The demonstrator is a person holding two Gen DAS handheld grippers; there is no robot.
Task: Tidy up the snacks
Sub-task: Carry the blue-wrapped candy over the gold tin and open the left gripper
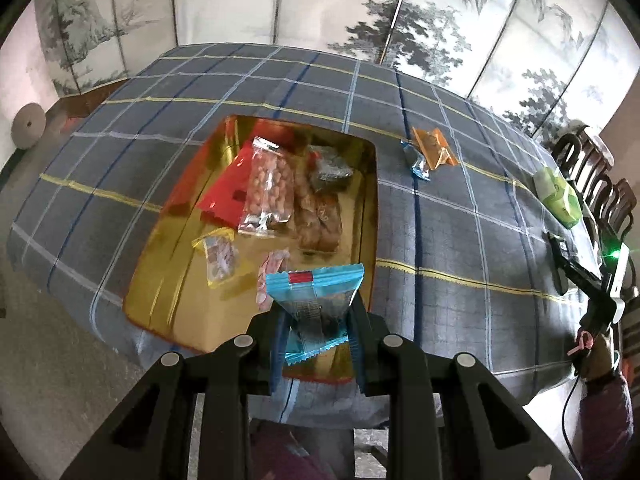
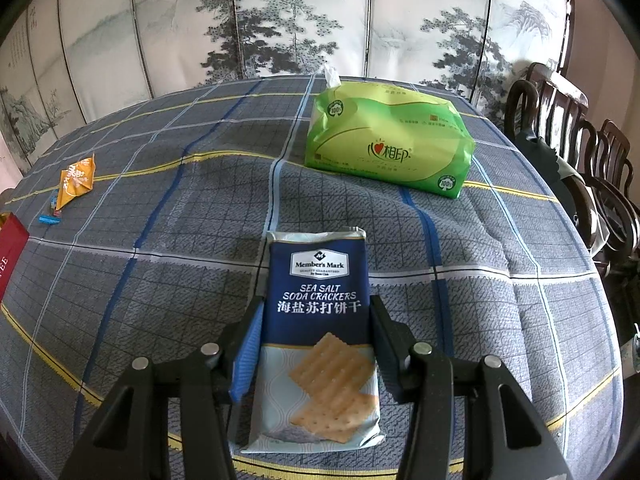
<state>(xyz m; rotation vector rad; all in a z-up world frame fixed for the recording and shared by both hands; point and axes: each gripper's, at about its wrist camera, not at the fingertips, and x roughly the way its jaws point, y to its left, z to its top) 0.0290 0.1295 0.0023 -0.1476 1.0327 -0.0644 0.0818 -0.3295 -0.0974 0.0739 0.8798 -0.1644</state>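
Gold tray: the gold-lined box (image 1: 168, 264) sat open on the plaid tablecloth (image 1: 460, 216), already holding a peanut bag (image 1: 269, 188), a red packet (image 1: 226, 196) and several brown wrapped snacks, so it looked like the collecting place for the sorting.
Left gripper: the left gripper (image 1: 318, 344) was clenched on a light-blue snack packet (image 1: 316, 296), pinching it near its lower end so the rest stood up clear of the fingers.
Packet position: it hung over the near edge of the box, seemingly carried there to be dropped in with the others.
Right gripper: the right gripper (image 2: 316, 344) straddled a blue soda cracker pack (image 2: 318, 332) lying flat on the cloth; its jaws sat against the pack's long sides, and it appeared gripped, though contact on the right side was hard to confirm.
Loose snacks: an orange packet (image 1: 434, 148) and a small blue one (image 1: 416, 162) lay together on the cloth beyond the box, not yet gathered.
Bystander item: a green tissue pack (image 2: 388, 144) stood behind the crackers, well apart from the box.
Judgement: sorting seemed partly done.
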